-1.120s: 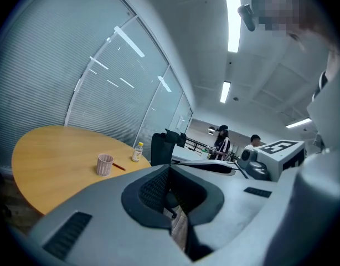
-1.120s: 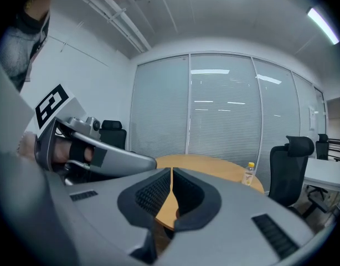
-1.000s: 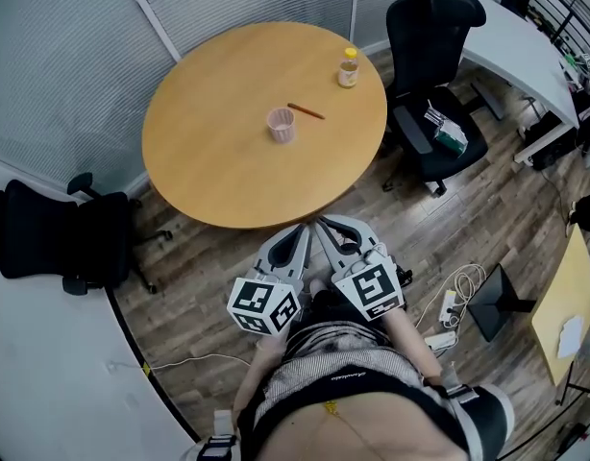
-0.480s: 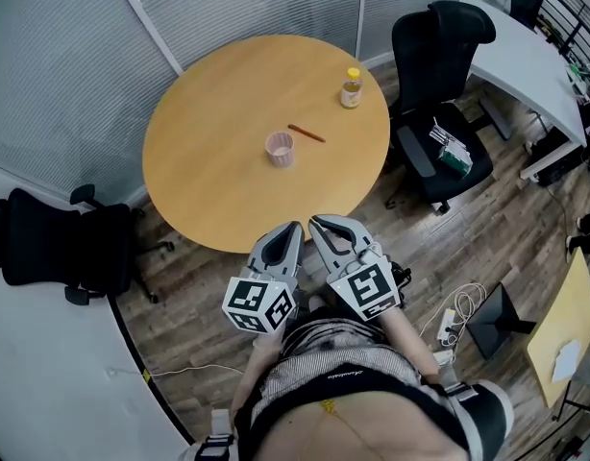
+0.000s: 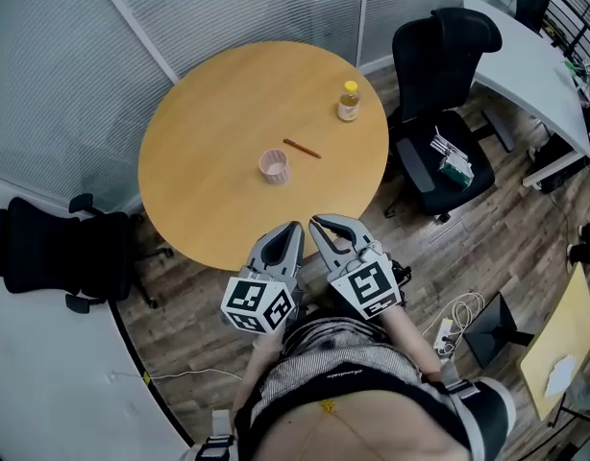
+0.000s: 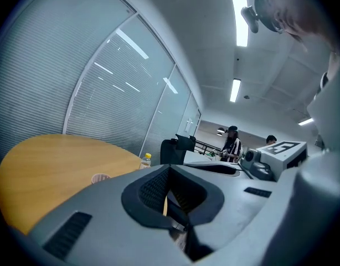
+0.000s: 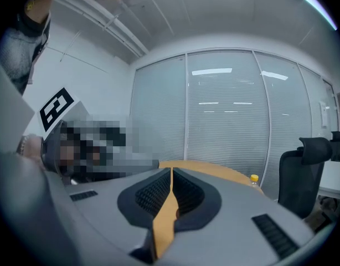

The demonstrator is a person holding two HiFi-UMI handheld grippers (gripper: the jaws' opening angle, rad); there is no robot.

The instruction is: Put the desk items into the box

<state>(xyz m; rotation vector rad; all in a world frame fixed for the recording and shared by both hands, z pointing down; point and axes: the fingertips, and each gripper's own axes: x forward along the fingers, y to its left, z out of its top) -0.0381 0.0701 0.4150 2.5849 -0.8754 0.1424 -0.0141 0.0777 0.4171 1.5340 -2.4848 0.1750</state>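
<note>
The left gripper (image 5: 294,228), a grey two-jaw tool with a marker cube, has its jaws pressed together at the tips, with nothing between them. The right gripper (image 5: 315,222), its twin, is closed likewise: only a hairline slit shows between its ribbed black pads (image 7: 154,193), and it pinches nothing. The two lie side by side, tips close together, at the near edge of the round light-wood table (image 5: 208,209); whether the tips reach over that edge or hang just short of it is hard to judge from above. Neither touches any desk item. A small pink cup (image 5: 274,166) stands upright near the table's middle. A thin brown pencil-like stick (image 5: 302,149) lies flat just beyond it, toward the right edge, apart from the cup. A small clear bottle with a yellow cap (image 5: 348,101) stands upright near the far right edge, close to a black office chair (image 5: 439,60)
</note>
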